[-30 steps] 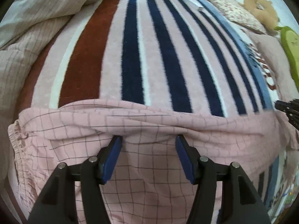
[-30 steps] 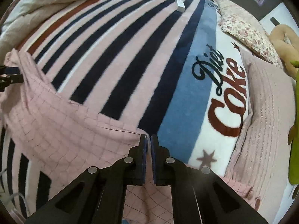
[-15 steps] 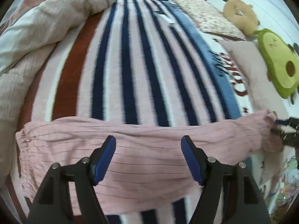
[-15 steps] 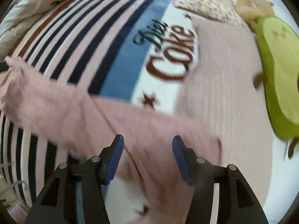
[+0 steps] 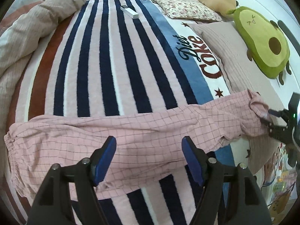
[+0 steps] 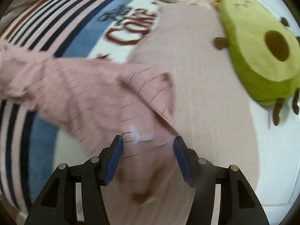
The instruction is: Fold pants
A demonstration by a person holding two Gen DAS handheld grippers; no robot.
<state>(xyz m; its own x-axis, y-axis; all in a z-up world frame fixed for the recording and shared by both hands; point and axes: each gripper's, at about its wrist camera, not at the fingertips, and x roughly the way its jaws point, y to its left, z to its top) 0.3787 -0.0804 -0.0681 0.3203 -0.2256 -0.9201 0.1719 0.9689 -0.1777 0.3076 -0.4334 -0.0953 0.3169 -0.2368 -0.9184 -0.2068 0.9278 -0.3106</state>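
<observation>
The left hand-held gripper (image 5: 149, 158) hangs open above the pink pants (image 5: 131, 131), holding nothing. The right hand-held gripper (image 6: 148, 157), pinched shut a second ago, has just let go and is open too. The pants now lie long and flat across the striped blanket (image 5: 105, 65) (left to right). Only the left view shows both ends.

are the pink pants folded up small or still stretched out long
Stretched out long: the pink pants lie as one band across the striped blanket.
</observation>
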